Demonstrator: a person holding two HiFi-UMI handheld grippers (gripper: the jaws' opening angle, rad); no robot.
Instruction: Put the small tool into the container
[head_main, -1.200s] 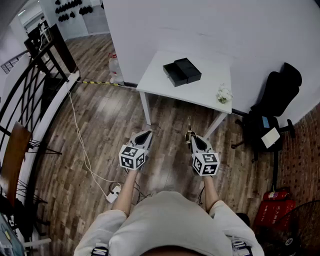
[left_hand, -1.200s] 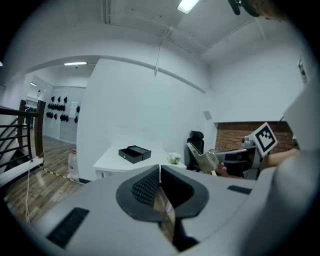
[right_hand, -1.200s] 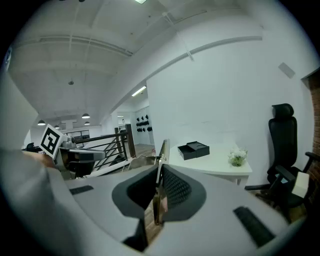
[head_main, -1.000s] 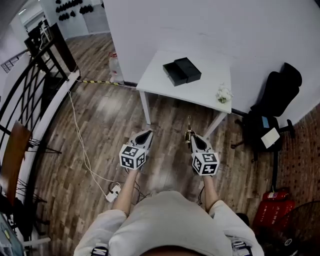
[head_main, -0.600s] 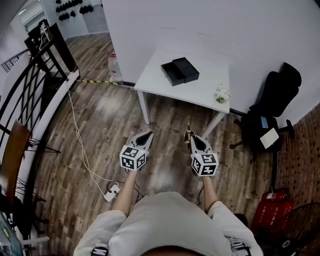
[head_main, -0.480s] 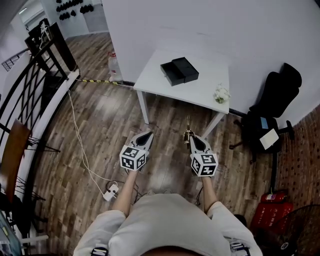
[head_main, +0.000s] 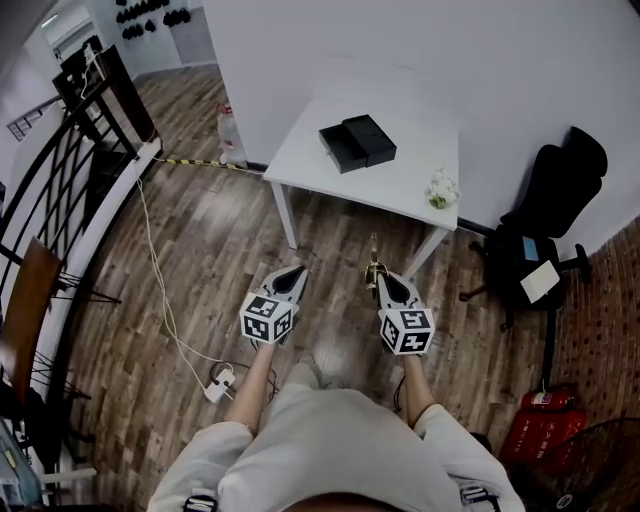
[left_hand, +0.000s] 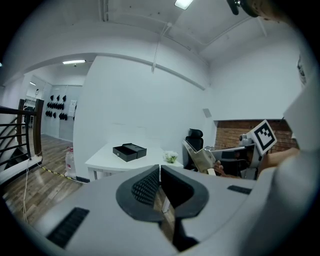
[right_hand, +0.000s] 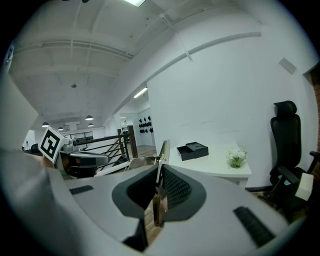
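The container is a black open box (head_main: 357, 142) on a white table (head_main: 405, 180) ahead of me, by the wall. My right gripper (head_main: 377, 276) hangs over the wooden floor short of the table, shut on a thin brass tool (head_main: 372, 254) that sticks out past its tips. In the right gripper view the tool (right_hand: 161, 167) stands upright between the pads, with the box (right_hand: 194, 150) far beyond. My left gripper (head_main: 288, 278) is level with the right one; its jaws (left_hand: 160, 169) are shut with nothing in them, and the box (left_hand: 129, 151) lies far ahead.
A small bunch of white flowers (head_main: 440, 188) stands at the table's right corner. A black office chair (head_main: 545, 225) is right of the table, and a red canister (head_main: 535, 440) lies below it. A black railing (head_main: 60, 170) runs along the left. A cable and power strip (head_main: 222, 383) lie on the floor.
Both grippers have drifted slightly forward toward the table, the right one still holding the tool. The person has taken a step; a foot now shows below the grippers.
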